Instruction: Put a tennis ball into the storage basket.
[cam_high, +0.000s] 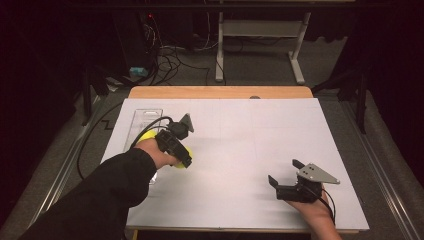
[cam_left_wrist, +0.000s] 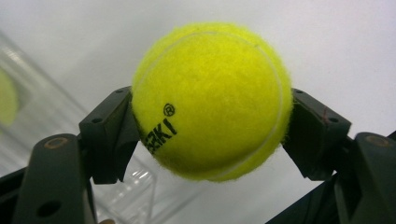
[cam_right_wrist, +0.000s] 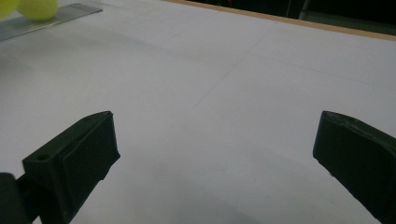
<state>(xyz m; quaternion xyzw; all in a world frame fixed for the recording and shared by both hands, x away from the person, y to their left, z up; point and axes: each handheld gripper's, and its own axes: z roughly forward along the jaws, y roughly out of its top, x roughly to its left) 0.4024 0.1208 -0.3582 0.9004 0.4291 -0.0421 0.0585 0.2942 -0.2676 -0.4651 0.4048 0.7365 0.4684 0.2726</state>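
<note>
A yellow tennis ball (cam_left_wrist: 210, 93) with black lettering is squeezed between the two black jaws of my left gripper (cam_left_wrist: 212, 128), just above the white table sheet. In the high view that gripper (cam_high: 185, 159) sits at the left of the sheet with the held ball (cam_high: 189, 151) peeking out beside it. A second yellow ball (cam_high: 145, 135) shows behind the left hand, by the clear plastic tray (cam_high: 144, 119). My right gripper (cam_high: 283, 170) rests low at the front right, open, jaws wide apart with nothing between them (cam_right_wrist: 215, 149).
A white sheet (cam_high: 240, 130) covers the wooden table (cam_high: 220, 92). The clear tray (cam_left_wrist: 32, 102) lies along the sheet's left side. Two blurred yellow balls (cam_right_wrist: 37, 8) show far off in the right gripper view. Cables and a desk frame (cam_high: 260, 30) stand beyond the table.
</note>
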